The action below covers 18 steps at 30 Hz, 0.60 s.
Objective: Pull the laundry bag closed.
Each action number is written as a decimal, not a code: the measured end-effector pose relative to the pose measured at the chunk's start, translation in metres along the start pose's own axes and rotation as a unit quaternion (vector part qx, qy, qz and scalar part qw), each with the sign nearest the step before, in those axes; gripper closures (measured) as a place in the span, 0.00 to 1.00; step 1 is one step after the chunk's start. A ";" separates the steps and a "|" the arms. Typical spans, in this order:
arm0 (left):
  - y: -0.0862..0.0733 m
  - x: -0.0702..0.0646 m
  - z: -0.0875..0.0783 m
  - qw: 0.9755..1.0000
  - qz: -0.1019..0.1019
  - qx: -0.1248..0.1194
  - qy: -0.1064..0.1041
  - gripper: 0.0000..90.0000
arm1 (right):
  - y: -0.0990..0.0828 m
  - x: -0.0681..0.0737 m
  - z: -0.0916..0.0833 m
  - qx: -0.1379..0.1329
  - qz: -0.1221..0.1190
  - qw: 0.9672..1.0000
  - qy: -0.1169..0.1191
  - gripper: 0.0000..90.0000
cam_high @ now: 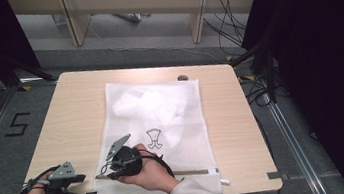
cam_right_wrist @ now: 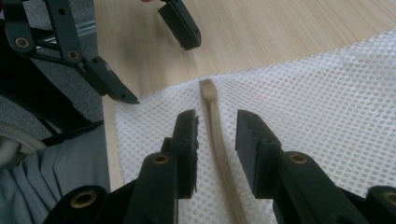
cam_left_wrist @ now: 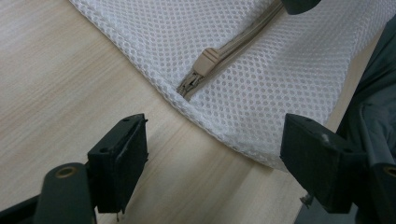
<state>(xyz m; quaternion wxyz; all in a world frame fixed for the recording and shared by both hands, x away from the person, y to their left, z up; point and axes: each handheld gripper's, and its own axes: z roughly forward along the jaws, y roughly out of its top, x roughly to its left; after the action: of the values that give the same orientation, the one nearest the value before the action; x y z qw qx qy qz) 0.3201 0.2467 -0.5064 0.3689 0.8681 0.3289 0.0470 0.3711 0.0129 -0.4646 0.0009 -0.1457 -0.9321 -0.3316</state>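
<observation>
While the right claw point(cam_right_wrist: 215, 140) hovers low over the white mesh laundry bag point(cam_high: 163, 123), its two jaws stand partly apart with the beige zipper point(cam_right_wrist: 219, 154) running up between them; the pads flank the zipper band on either side with a gap visible on each, so nothing is clamped. In the high view this claw point(cam_high: 106, 176) sits at the bag's near left corner, the person's right hand point(cam_high: 150, 173) wrapped round its body. The left claw point(cam_left_wrist: 212, 154) is spread wide, its jaws well apart over bare counter point(cam_left_wrist: 56, 84) just beside the bag's corner, holding and touching nothing; in the high view it point(cam_high: 89, 188) lies left of the bag near the counter's front edge.

One bag lies flat on the counter, its long axis running from the person's edge toward the far side, with something white bunched inside its far half and a small dark printed figure point(cam_high: 154, 138) near the middle. One zipper runs along the near short edge, crosswise to the bag's length. Its single pull point(cam_left_wrist: 206, 60) lies flat at the left end of that edge, near the corner, beyond the tips of the right claw. Two claws are at work, one in each hand.
</observation>
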 end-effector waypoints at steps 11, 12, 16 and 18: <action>0.000 -0.001 0.001 1.000 0.000 -0.002 -0.006 0.25 | 0.010 0.003 0.013 0.013 -0.007 1.000 0.007 0.81; 0.000 -0.001 0.001 1.000 0.000 -0.002 -0.006 0.25 | 0.011 0.003 0.015 0.009 -0.007 1.000 0.013 0.81; 0.000 -0.002 0.001 1.000 -0.007 0.001 -0.006 0.25 | 0.012 0.002 0.019 0.018 -0.011 1.000 0.011 0.82; 0.000 -0.001 0.001 1.000 -0.007 0.001 -0.006 0.26 | 0.012 0.002 0.020 0.014 -0.016 1.000 0.014 0.82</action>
<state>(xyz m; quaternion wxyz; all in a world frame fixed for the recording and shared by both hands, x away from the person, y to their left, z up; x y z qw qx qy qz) 0.3193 0.2451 -0.5074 0.3701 0.8666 0.3324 0.0387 0.3746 0.0349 -0.4727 0.0110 -0.1255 -0.9389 -0.3203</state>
